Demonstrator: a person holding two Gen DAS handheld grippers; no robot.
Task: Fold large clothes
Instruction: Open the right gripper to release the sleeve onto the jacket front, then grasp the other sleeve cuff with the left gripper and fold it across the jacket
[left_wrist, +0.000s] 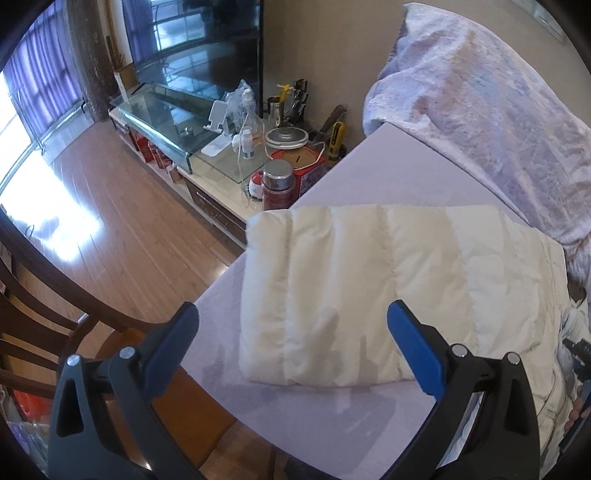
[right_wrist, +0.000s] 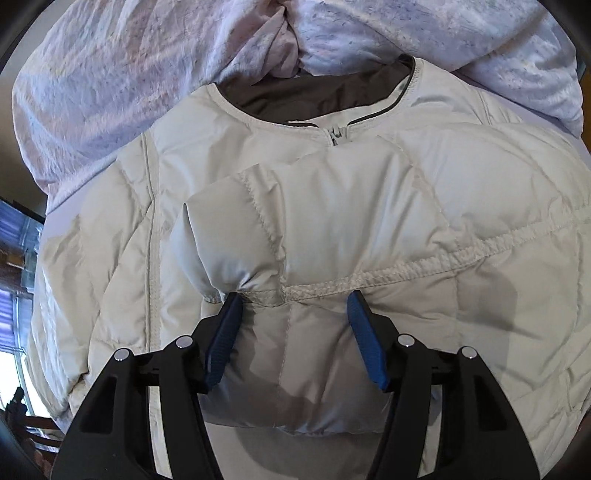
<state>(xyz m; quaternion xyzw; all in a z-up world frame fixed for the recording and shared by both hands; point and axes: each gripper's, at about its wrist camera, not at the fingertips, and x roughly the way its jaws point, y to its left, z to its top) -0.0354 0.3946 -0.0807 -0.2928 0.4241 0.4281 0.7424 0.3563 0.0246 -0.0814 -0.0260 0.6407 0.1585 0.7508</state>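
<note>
Fold in progress on a quilted jacket. We see the cream puffer jacket (right_wrist: 332, 229) lying front-up on a lavender-covered desk (left_wrist: 424, 177), its collar and zip toward the far side, where a crumpled pale blanket (right_wrist: 110, 92) is heaped against it. One sleeve (right_wrist: 295, 332) is drawn across the chest, its cuff bunched near the middle.

Right tool (right_wrist: 293, 297): jaws partly apart and pointing steeply down, straddling the bunched cuff; the left blue pad (right_wrist: 225, 332) appears to touch the fabric, the right one stands clear, so we judge nothing is gripped.

Left tool (left_wrist: 291, 312): jaws wide apart and empty, hovering above the near edge of the jacket's hem end (left_wrist: 332, 295), which lies flat near the desk's left edge. A wooden chair (left_wrist: 55, 295) stands just beside that edge, and a cluttered TV stand (left_wrist: 221, 162) lies beyond it.

The step in hand, as we read it, is settling the sleeve flat before the body is folded. To do it well, we would lay the cuff straight along the chest seam and press out the trapped air, since padded fabric springs back. We would then take the hem with both tools at matching points, pinching every layer, and carry it evenly toward the collar so that the edges align
</note>
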